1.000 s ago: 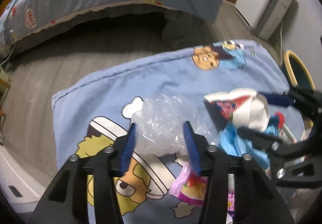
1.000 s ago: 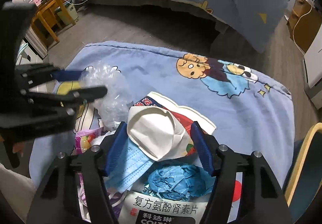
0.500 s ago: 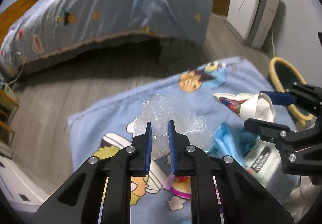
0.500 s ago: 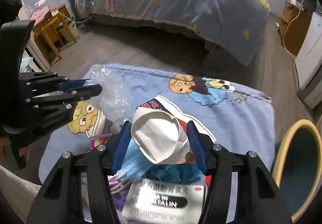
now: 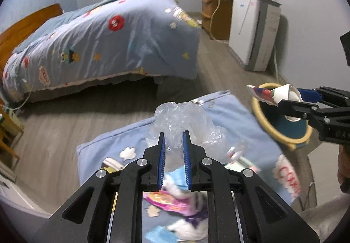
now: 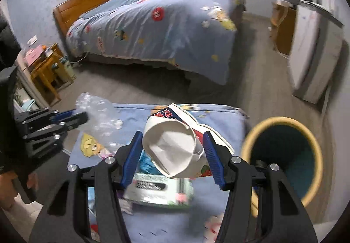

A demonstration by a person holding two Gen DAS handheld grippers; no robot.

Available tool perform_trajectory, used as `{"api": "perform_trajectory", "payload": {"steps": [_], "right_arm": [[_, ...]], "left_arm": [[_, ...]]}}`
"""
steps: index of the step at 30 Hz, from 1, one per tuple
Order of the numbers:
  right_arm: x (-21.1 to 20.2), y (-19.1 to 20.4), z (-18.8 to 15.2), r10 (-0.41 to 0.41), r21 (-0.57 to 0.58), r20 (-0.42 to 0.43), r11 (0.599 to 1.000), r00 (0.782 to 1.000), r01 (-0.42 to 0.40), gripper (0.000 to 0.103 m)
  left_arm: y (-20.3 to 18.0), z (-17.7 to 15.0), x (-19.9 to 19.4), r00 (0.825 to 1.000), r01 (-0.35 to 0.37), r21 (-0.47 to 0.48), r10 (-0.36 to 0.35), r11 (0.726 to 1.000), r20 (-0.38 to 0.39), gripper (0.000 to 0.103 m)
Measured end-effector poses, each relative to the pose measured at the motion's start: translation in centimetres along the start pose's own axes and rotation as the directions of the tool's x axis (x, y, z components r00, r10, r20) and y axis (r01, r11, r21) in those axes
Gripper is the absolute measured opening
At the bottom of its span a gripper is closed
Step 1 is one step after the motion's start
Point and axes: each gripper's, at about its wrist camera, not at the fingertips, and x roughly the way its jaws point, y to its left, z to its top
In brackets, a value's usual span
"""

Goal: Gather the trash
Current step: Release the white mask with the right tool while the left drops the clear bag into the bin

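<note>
Both loads hang above the blue cushion (image 6: 218, 120); left gripper (image 5: 174, 151) pinches the clear plastic wrap (image 5: 181, 118), right gripper (image 6: 172, 151) clamps the crushed paper cup (image 6: 172, 151); best carry each squarely over the yellow-rimmed bin (image 6: 282, 122) beside the cushion before letting go.

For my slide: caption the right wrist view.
Right gripper carries a crushed paper cup toward the bin.
</note>
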Motion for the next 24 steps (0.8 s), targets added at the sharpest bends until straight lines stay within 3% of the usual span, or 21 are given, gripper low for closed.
{"api": "perform_trajectory", "payload": {"steps": [6,12,24], "right_arm": [[-2.9,-7.8,-1.8,-0.098,0.158,0.015,0.983,0.995,0.094,0.056],[-2.1,-14.8,-3.7,-0.167,0.282,-0.030,0.945,0.986,0.168,0.056],[-0.6,-21.1,-5.6,-0.194,0.401,-0.090,0.891,0.977,0.214,0.057]], "left_arm": [[-5.5,1.9,-1.2,0.997,0.068,0.060,-0.070,0.996,0.044,0.016],[-11.9,2.7,1.2,0.986,0.164,0.104,-0.166,0.981,0.012,0.017],[-22.1,2.4,9.3,0.962,0.268,0.229,-0.249,0.936,-0.109,0.017]]}}
